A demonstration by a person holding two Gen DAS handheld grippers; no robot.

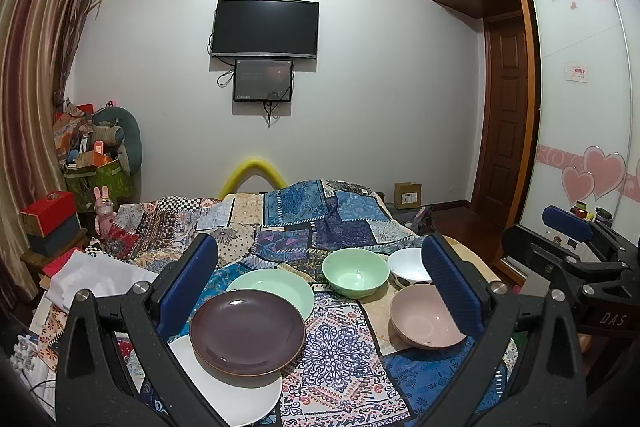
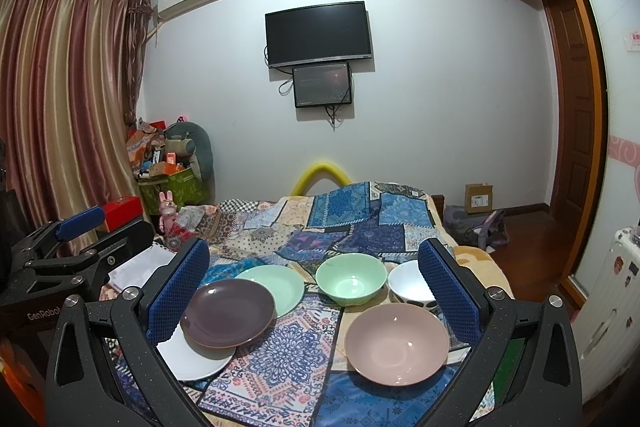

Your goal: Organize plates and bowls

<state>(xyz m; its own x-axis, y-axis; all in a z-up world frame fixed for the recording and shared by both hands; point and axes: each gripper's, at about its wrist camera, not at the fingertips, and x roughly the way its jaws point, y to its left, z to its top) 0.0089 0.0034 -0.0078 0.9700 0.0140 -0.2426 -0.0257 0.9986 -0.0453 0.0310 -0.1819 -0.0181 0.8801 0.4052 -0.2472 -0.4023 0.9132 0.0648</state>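
Note:
On the patchwork bedspread lie three overlapping plates: a brown plate [image 1: 247,331] [image 2: 228,312] rests on a white plate [image 1: 236,393] [image 2: 196,357] and on a green plate [image 1: 276,287] [image 2: 276,285]. To their right stand a green bowl [image 1: 355,271] [image 2: 351,278], a white bowl [image 1: 408,265] [image 2: 410,285] and a pink bowl [image 1: 426,321] [image 2: 397,343]. My left gripper [image 1: 322,291] is open and empty above the plates. My right gripper [image 2: 316,297] is open and empty, with the pink bowl between its fingers.
The bedspread [image 1: 332,347] [image 2: 276,359] covers a bed. Boxes and clutter [image 1: 52,223] stand to the left by the curtain. A wardrobe [image 1: 580,107] and door are on the right. A cardboard box [image 2: 478,199] sits on the floor by the far wall.

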